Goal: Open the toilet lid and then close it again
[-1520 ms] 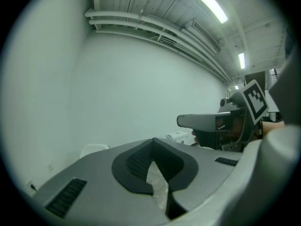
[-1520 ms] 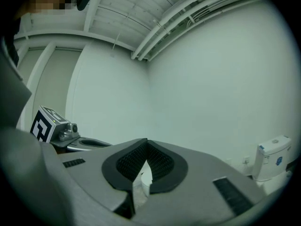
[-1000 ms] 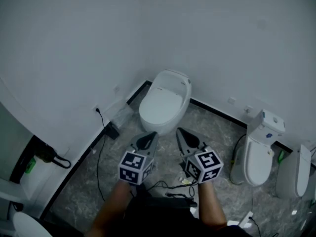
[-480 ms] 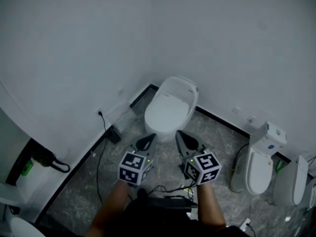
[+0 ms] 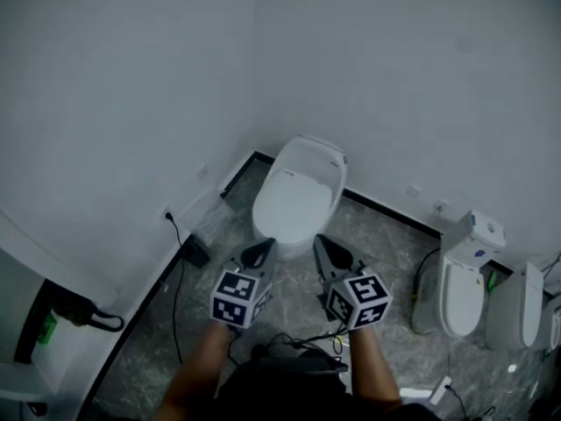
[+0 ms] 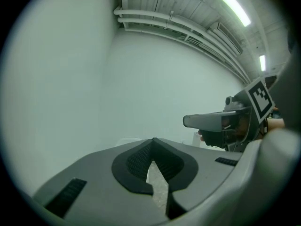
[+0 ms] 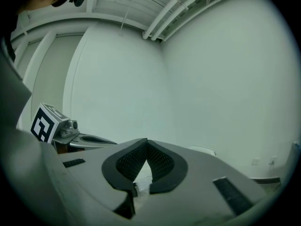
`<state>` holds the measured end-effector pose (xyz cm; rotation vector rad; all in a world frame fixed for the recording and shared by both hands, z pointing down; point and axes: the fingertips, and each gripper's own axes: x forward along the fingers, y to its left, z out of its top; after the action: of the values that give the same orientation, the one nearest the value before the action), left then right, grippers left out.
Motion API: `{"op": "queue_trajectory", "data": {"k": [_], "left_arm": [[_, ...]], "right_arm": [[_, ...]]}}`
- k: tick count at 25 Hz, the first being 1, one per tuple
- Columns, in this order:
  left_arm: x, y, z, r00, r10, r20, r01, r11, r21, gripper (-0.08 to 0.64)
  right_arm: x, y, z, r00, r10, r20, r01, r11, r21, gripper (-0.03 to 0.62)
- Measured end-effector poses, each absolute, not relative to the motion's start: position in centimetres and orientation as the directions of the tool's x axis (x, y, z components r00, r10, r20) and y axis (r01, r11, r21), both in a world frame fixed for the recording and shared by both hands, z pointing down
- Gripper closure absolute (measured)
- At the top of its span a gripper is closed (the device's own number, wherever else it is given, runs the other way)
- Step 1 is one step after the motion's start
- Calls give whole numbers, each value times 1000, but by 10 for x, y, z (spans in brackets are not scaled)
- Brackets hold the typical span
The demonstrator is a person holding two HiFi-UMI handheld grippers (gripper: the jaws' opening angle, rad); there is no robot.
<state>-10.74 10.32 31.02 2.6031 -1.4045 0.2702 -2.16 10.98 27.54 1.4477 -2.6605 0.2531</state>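
The white oval toilet lid (image 5: 294, 202) sits in the far corner of the grey marbled floor (image 5: 386, 235), apparently down. The left gripper (image 5: 259, 253) and right gripper (image 5: 329, 251) hover nearer, clear of it, fingers clenched on nothing. Opening and closing both remain.

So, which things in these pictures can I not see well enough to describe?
- Toilet, both gripper views: the closed jaws hide nearly all of it.
- Dark object by the left wall, head view: too dim and small to name.
- Outermost white fixture, head view: cut off by the right edge.
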Motion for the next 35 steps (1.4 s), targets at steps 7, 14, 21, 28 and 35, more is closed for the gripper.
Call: {"op": "queue_trajectory", "data": {"k": [7,14,21,28,35], "left_arm": [[-108,73,315,554,-796,244,-829,-554,74,551],[-102,26,321,536,-802,264,-839,-542,56,552],[-98,-39,328,470,-833,293,-875,-483,31,552],[-89,-99,340,394,-852,344,-906,-423,-11,552],[-93,-123,364,349,-838,419,-918,-395,-25,552]], "right_arm": [[-16,85,285,-510,-839,192,-860,498,-111,583],[-8,32,298,-525,-831,185,-850,500,-164,583],[0,-40,309,-560,-812,167,-824,522,-222,583],[18,-105,325,-606,-771,196,-790,552,-267,583],[25,-141,348,-626,-747,226,-772,551,-318,583]]}}
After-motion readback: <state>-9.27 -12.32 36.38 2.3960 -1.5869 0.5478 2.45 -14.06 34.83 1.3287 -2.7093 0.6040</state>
